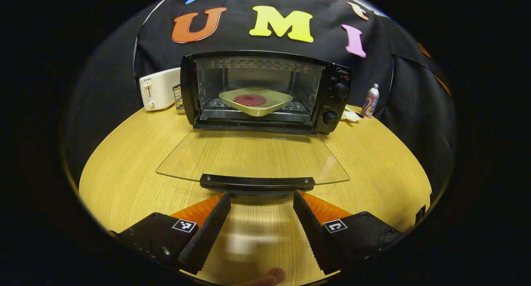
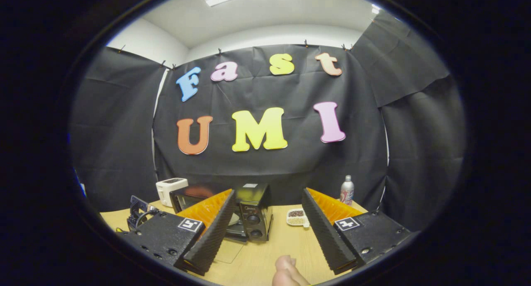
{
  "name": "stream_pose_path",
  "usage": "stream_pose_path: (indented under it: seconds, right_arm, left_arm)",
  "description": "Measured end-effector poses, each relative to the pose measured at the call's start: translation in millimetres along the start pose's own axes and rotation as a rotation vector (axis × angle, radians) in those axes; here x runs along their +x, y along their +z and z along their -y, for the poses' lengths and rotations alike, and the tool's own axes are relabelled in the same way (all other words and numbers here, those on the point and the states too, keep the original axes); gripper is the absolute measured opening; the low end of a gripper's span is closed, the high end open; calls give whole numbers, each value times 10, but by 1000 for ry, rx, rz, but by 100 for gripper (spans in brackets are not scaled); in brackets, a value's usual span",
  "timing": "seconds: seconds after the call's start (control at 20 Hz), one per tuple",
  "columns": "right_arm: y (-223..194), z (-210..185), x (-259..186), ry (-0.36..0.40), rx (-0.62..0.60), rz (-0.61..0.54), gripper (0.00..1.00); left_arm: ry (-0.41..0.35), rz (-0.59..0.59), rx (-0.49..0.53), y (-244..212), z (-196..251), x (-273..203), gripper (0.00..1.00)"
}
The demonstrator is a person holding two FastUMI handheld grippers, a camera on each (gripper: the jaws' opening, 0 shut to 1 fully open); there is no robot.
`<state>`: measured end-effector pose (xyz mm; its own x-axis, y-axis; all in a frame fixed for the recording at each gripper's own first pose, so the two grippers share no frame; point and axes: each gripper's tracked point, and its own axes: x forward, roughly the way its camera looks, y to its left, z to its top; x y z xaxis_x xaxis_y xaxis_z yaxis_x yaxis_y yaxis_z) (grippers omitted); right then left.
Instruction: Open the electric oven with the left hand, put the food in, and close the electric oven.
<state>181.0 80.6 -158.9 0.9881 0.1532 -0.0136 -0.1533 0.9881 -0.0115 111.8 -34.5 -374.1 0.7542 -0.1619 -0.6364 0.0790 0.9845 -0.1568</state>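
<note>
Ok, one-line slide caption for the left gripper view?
Open left tool faces lowered oven door's handle; plate sits inside oven.

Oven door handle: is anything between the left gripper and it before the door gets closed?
Nothing visible. In the left gripper view the handle lies just past the open left gripper, with bare table between the fingers. The plate already sits inside the oven.

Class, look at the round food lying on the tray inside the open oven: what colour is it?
Dark red, on a pale cream tray; the food shows best in the left gripper view.
</note>
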Motion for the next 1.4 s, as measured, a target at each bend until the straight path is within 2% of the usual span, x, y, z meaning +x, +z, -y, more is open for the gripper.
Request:
stream_pose_path:
  seconds: [0.15, 0.5, 0.75, 0.85, 1.1, 1.2, 1.25, 1.3, 1.35, 1.4]
  right_arm:
    - [-18, 59, 30, -16, 1, 3, 96]
    - [29, 44, 10, -9, -19, 19, 96]
    - [51, 80, -18, -19, -26, 32, 96]
    - [108, 206, 10, -17, -29, 35, 96]
    - [188, 211, -33, -20, -25, 57, 96]
    - [206, 215, -40, -24, -26, 64, 96]
    - [213, 212, -50, -25, -28, 64, 100]
    - [219, 214, -58, -27, -27, 64, 96]
    - [221, 212, -67, -28, -26, 63, 96]
    - [217, 219, -84, -30, -24, 63, 100]
  left_arm:
    - [2, -41, -36, -35, -1, 25, 95]
    - [42, -35, -3, 83, 0, -39, 97]
    - [58, 24, 94, 326, 33, -124, 96]
    - [53, 35, 83, 410, 49, -168, 96]
    - [51, 109, 94, 699, 38, -244, 96]
    - [48, 101, 97, 723, 24, -231, 96]
    - [48, 94, 93, 725, 22, -242, 96]
    - [48, 108, 89, 781, 17, -262, 96]
    - [48, 137, 83, 874, 23, -271, 96]
    - [50, 156, 82, 940, 18, -262, 98]
